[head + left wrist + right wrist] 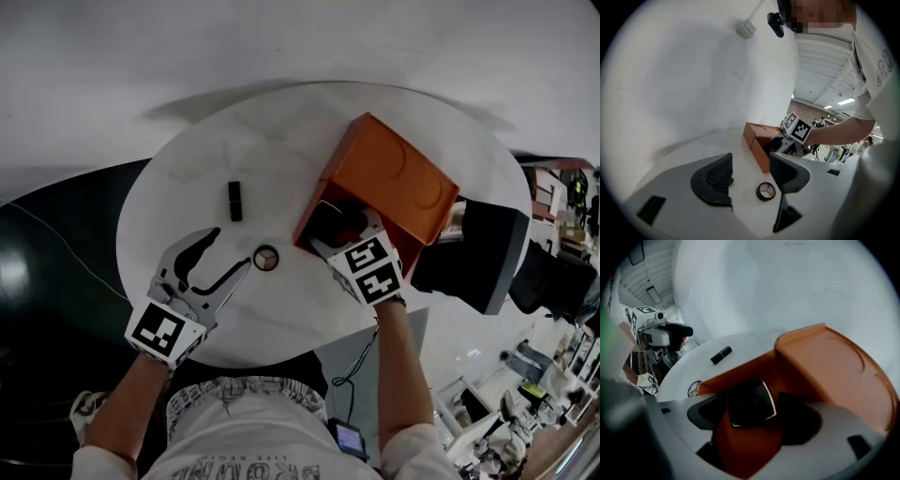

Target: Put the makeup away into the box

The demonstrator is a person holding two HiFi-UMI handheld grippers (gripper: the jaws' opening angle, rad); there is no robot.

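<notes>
Round white bench (178, 216): at 2 o'clock the right hand-held gripper (345, 231) grips a flat black square compact (751, 402) inside the orange cardboard box (398, 173). Left hand-held gripper (230, 251) gapes empty; a slim black lipstick tube (235, 201) lies 12-to-6.

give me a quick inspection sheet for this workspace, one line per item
surface: round white table, no spills seen
job's things: orange box at the table's right, its opening facing the right tool; black square compact inside it; black lipstick lying on the table; round compact nearer the person
clutter: nothing seen
grippers: left tool open and empty, beside the round compact; right tool inside the box, shut on the black square compact
cables: thin cable on the dark floor at left
surroundings: white wall behind the table; shelves at far right
</notes>
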